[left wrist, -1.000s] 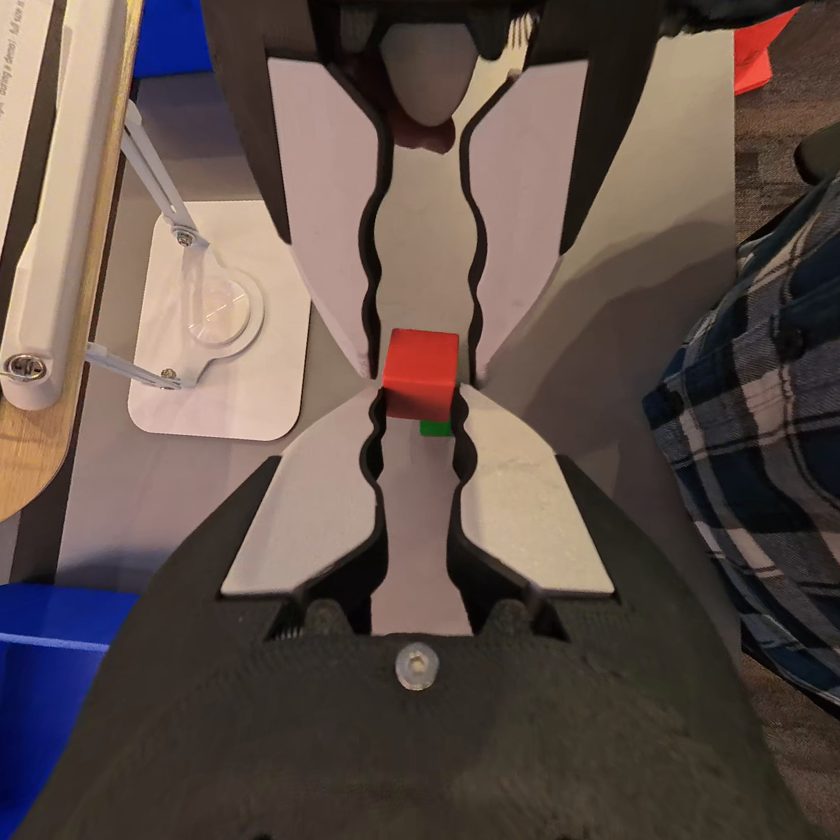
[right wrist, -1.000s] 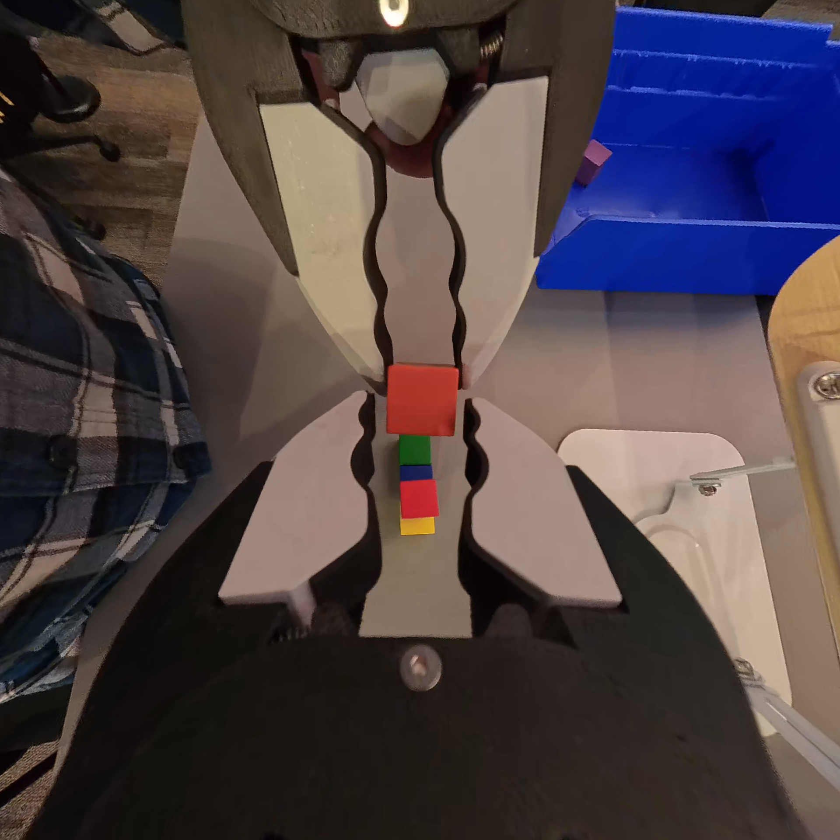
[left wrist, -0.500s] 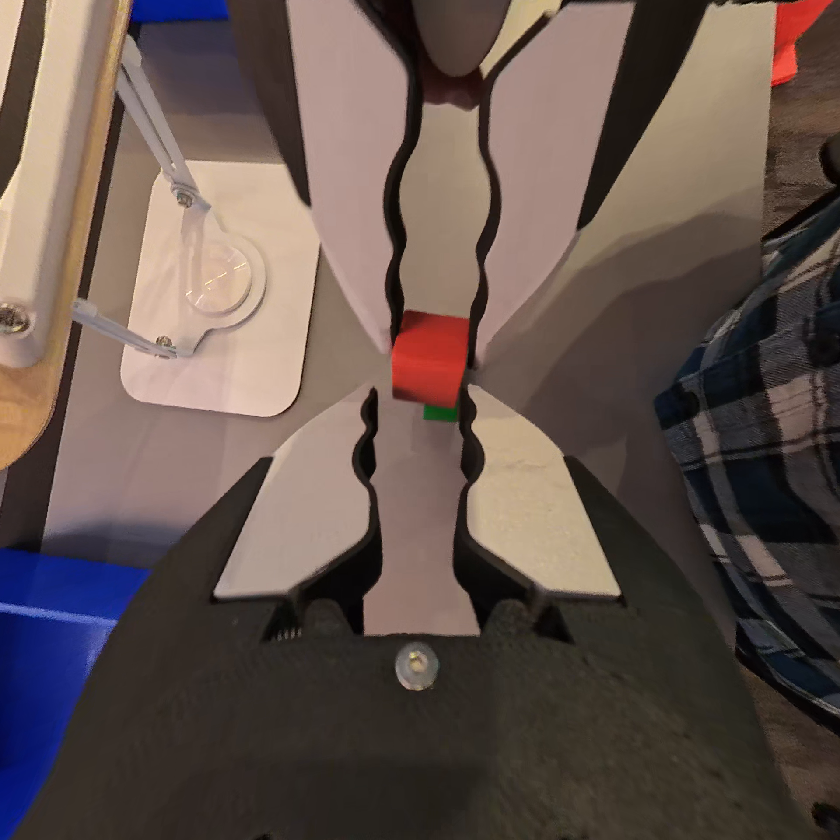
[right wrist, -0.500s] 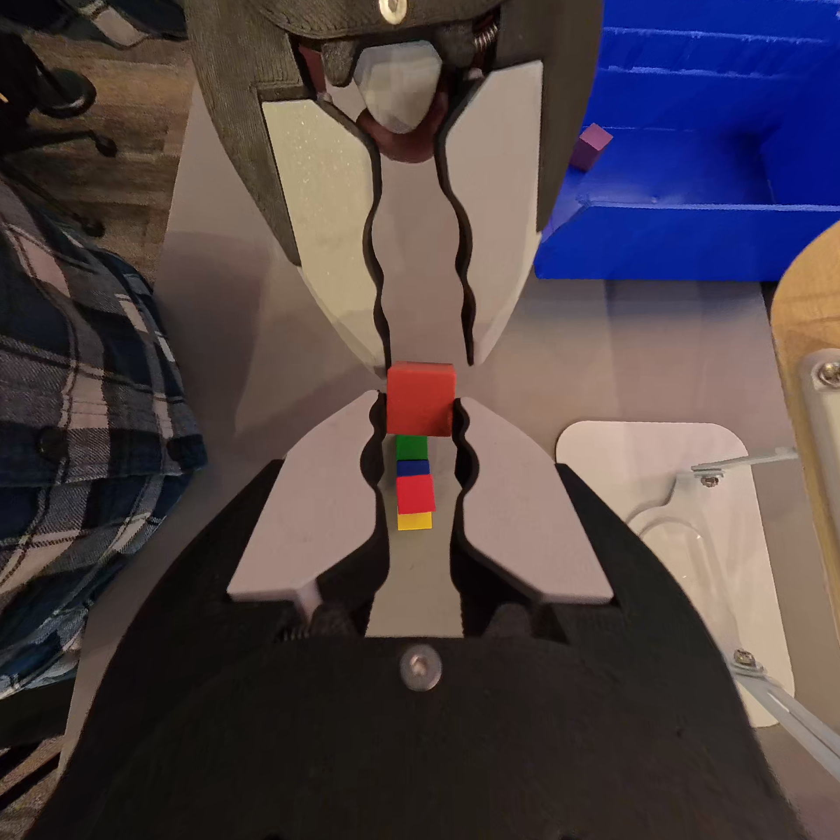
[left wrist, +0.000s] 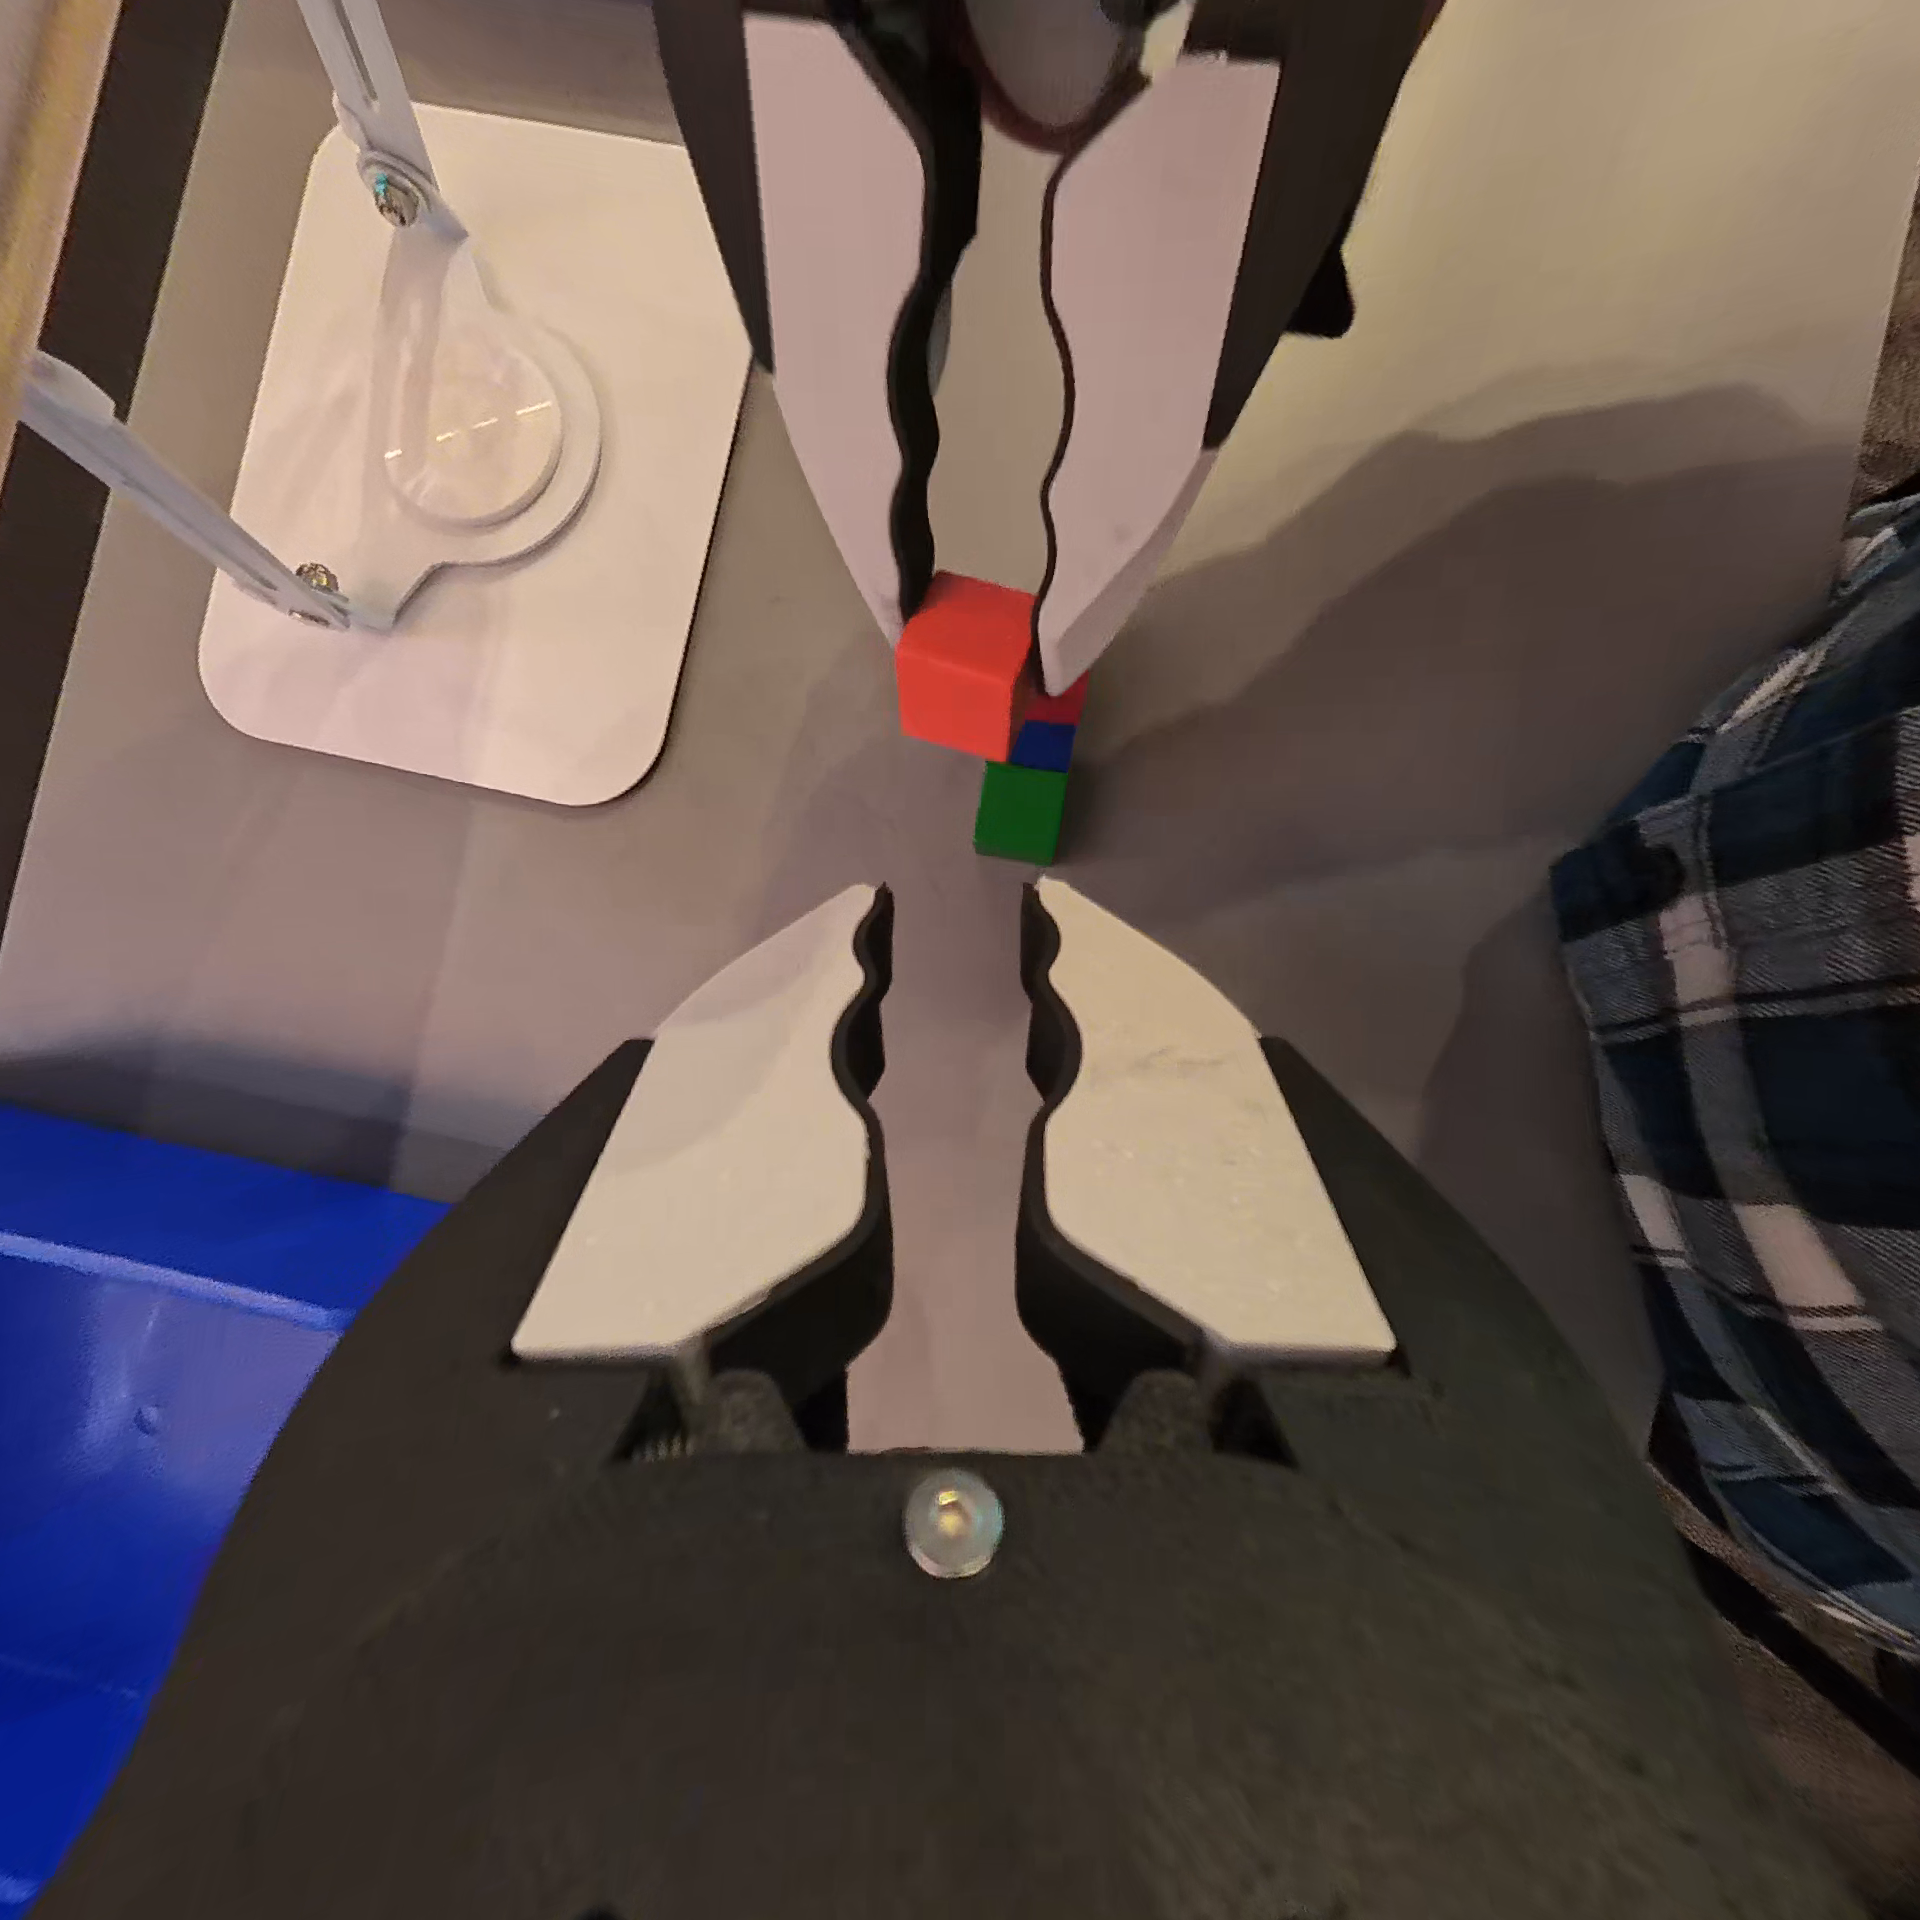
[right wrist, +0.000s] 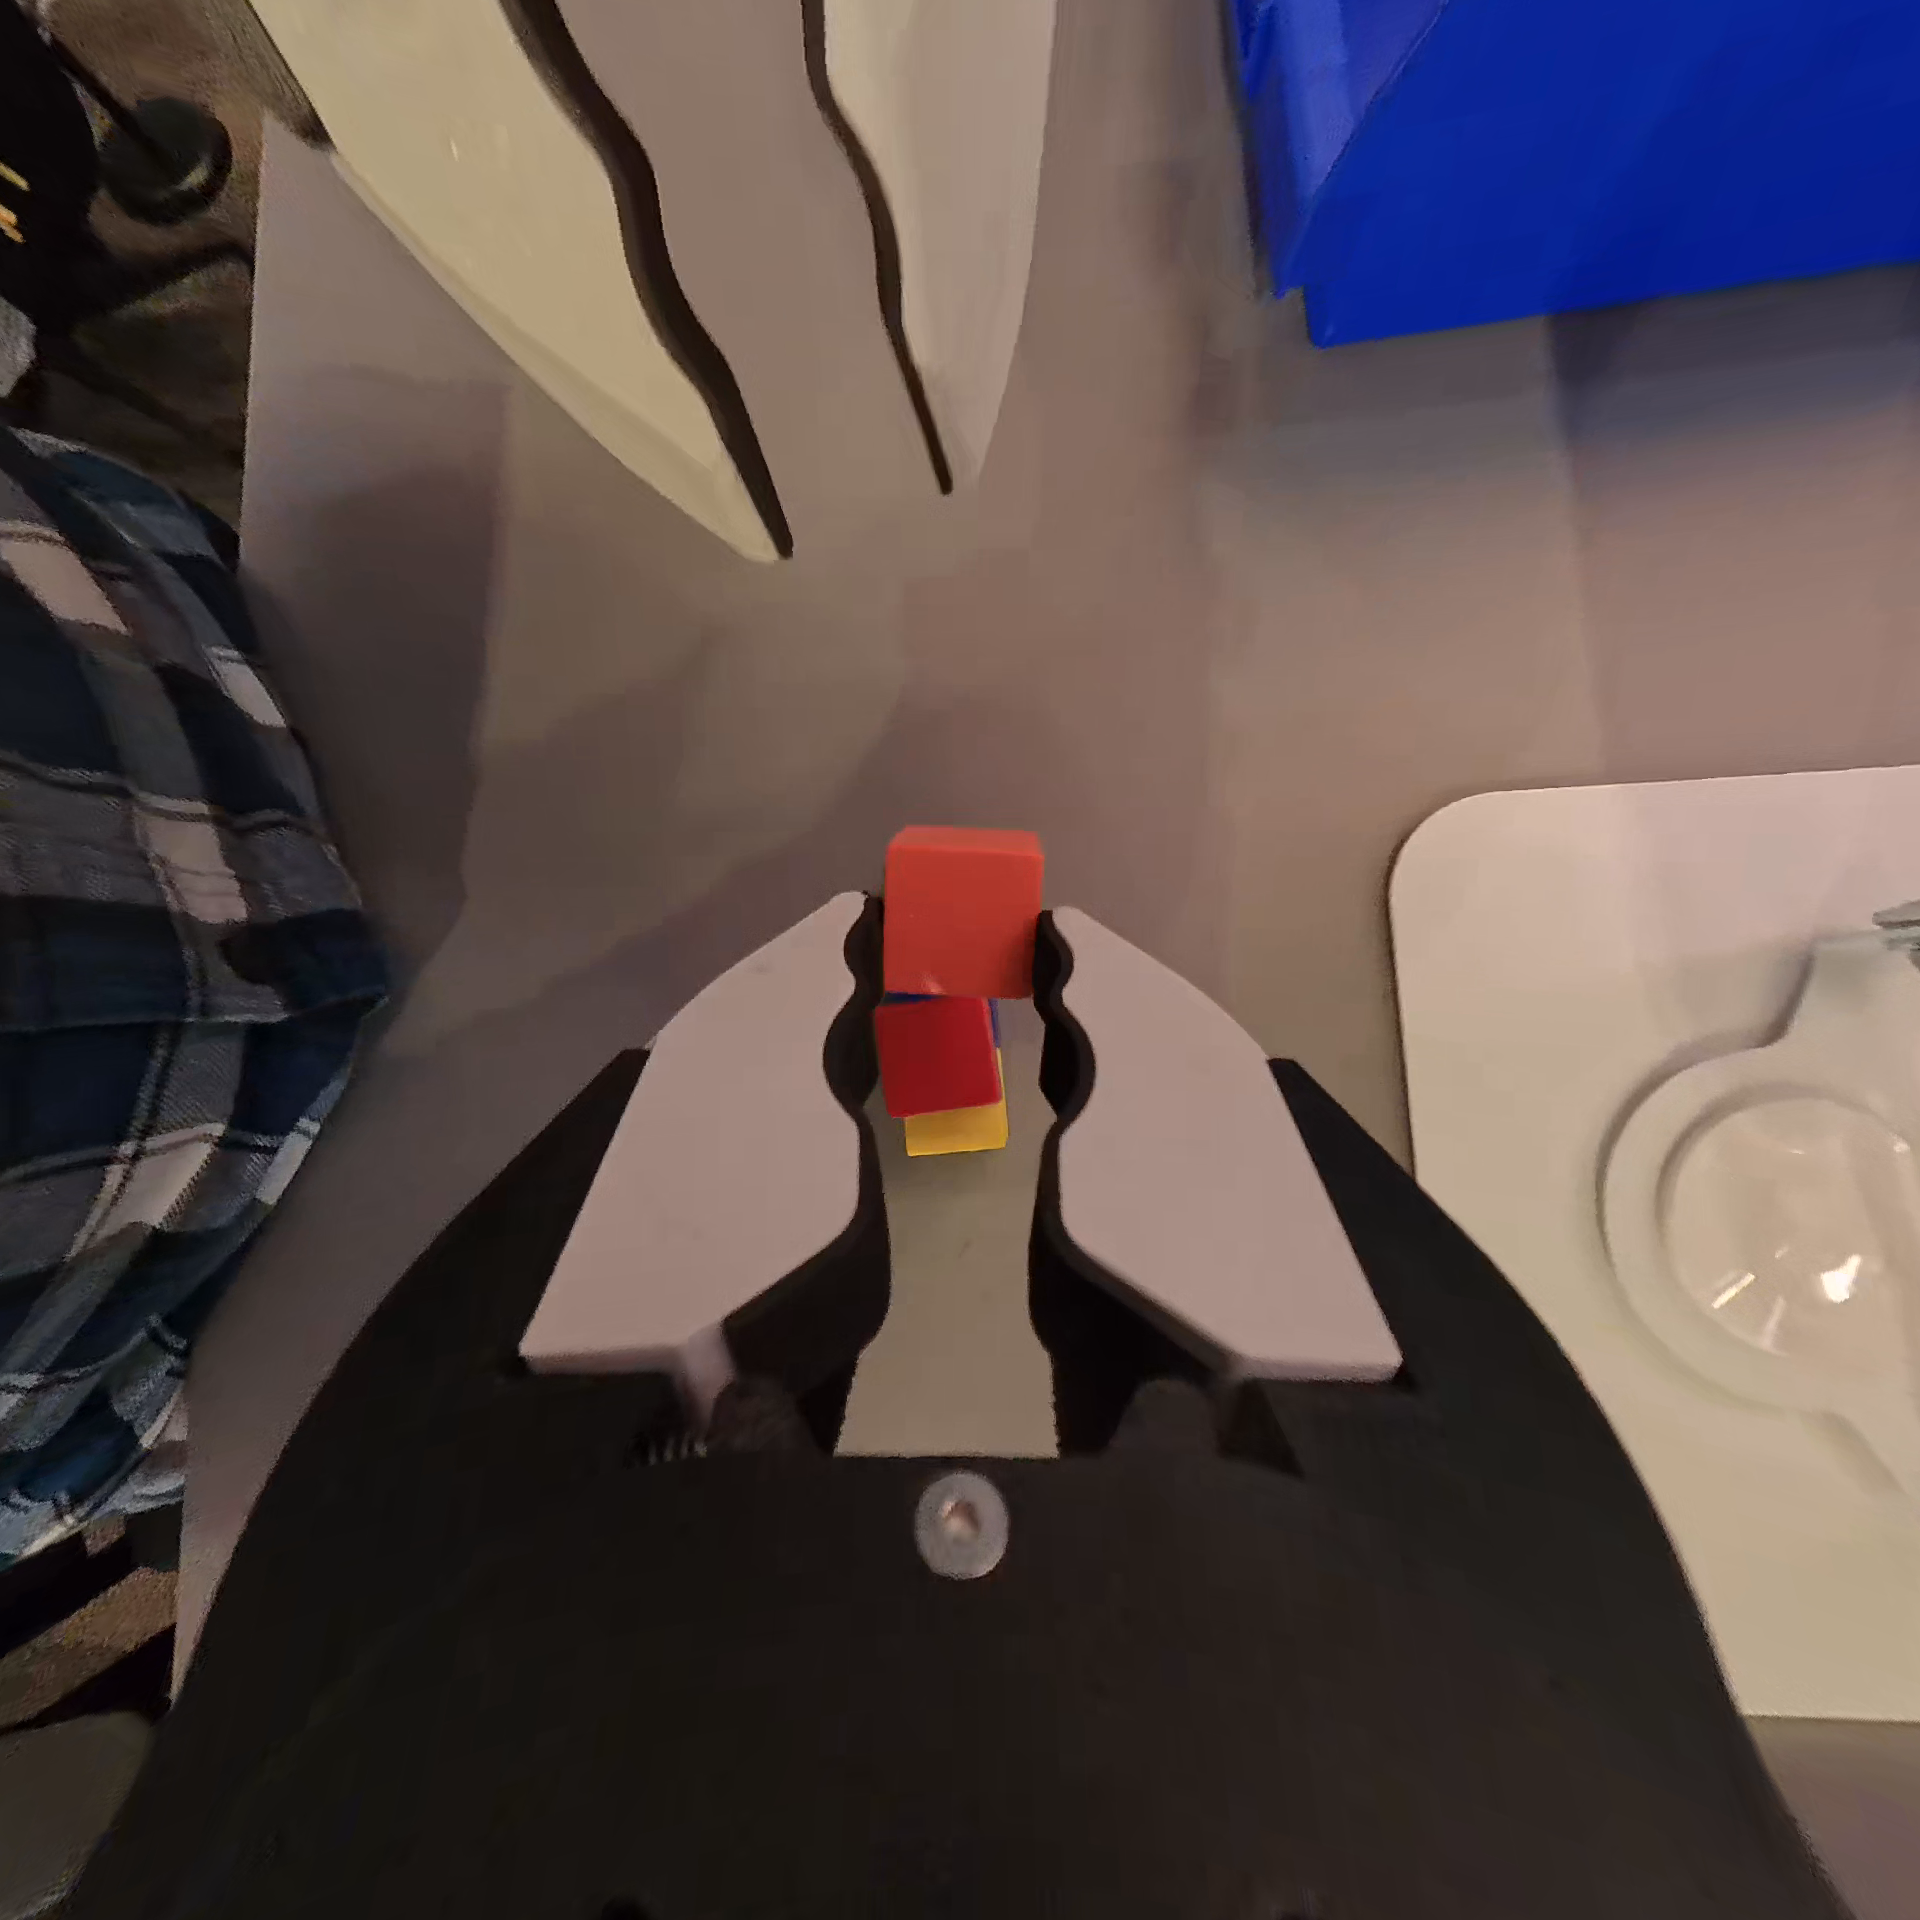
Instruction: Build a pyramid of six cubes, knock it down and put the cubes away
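With right claw (right wrist: 961, 914) clenched on orange-red plastic cube (right wrist: 961, 909), left claw (left wrist: 961, 888) released: lower squarely onto stacked small cubes (right wrist: 940, 1070), then release gently.

Orange-red cube (right wrist: 961, 914); green cube (left wrist: 1021, 810); yellow cube (right wrist: 956, 1130); blue bin (right wrist: 1600, 156).

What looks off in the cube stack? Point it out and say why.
The lower red cube sits twisted out of square over the yellow cube. The orange-red cube is not set down: the right gripper clamps it above the stack. The left gripper is open and holds nothing, short of the green cube.
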A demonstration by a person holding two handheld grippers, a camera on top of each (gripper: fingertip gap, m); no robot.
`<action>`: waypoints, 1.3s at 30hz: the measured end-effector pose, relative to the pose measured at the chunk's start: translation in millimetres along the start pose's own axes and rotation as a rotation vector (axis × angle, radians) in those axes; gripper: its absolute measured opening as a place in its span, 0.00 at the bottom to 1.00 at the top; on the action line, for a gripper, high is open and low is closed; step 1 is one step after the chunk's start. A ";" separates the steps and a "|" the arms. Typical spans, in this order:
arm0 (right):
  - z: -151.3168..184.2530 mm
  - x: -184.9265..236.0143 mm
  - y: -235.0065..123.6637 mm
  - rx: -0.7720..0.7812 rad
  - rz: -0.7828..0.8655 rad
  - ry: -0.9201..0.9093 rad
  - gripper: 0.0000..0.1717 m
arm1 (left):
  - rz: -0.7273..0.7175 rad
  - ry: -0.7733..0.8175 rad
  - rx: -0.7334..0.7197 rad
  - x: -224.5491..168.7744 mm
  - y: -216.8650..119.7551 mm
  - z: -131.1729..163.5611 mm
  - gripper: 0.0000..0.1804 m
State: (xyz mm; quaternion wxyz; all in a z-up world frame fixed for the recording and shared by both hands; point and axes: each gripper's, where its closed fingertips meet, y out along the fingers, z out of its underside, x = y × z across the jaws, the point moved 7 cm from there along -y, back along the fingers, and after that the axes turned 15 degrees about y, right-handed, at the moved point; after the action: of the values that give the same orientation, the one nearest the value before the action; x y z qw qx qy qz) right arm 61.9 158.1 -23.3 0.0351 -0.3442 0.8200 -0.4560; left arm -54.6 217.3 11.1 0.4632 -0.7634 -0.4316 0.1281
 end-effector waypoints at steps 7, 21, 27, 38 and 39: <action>7.3 1.8 20.2 0.082 0.010 -0.043 0.16 | -0.014 -0.024 0.010 -1.0 -5.4 9.6 0.13; 18.0 0.6 39.9 0.213 0.022 -0.071 0.16 | -0.013 -0.039 0.016 -4.4 -7.1 16.6 0.13; 18.0 0.5 40.9 0.223 0.022 -0.072 0.16 | -0.009 -0.041 0.019 -6.2 -6.4 17.5 0.13; 19.0 1.2 41.3 0.241 0.035 -0.086 0.19 | 0.011 -0.036 0.017 -8.9 -2.8 16.4 0.13; 18.5 0.5 41.7 0.232 0.040 -0.078 0.25 | 0.012 -0.036 0.017 -9.0 -2.0 15.9 0.13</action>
State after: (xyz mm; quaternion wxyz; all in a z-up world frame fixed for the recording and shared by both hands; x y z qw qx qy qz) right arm 46.2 158.9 -66.1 0.1155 -0.3389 0.7665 -0.5331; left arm -70.6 220.1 2.3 0.4612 -0.7596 -0.4340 0.1483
